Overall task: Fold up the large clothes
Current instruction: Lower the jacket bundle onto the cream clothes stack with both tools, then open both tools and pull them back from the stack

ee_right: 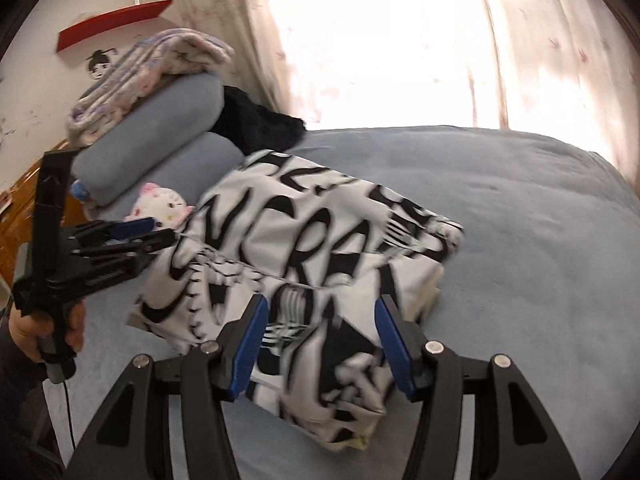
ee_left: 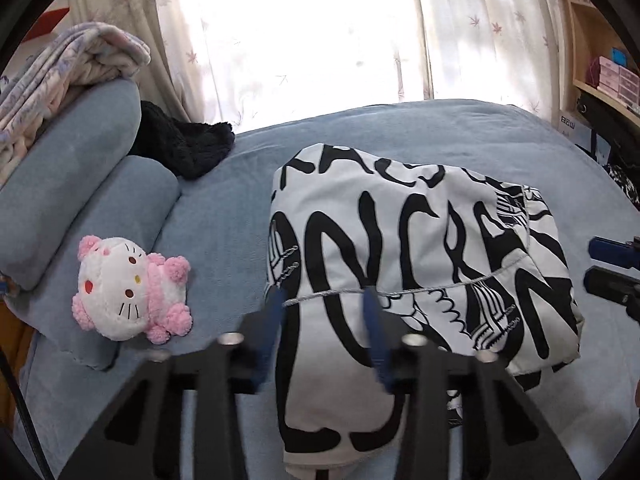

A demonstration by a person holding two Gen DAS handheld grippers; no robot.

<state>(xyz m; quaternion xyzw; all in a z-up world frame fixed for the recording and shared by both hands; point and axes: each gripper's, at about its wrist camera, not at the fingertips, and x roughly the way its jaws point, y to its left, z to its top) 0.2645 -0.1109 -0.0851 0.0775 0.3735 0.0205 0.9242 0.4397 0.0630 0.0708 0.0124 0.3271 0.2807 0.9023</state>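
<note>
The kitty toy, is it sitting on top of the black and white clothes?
No, the kitty toy lies on the bed beside them.

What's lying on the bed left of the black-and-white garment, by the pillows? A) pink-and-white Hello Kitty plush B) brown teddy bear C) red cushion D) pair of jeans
A: the pink-and-white Hello Kitty plush lies on the blue bed cover beside the lower blue pillow, left of the black-and-white printed garment.
</note>
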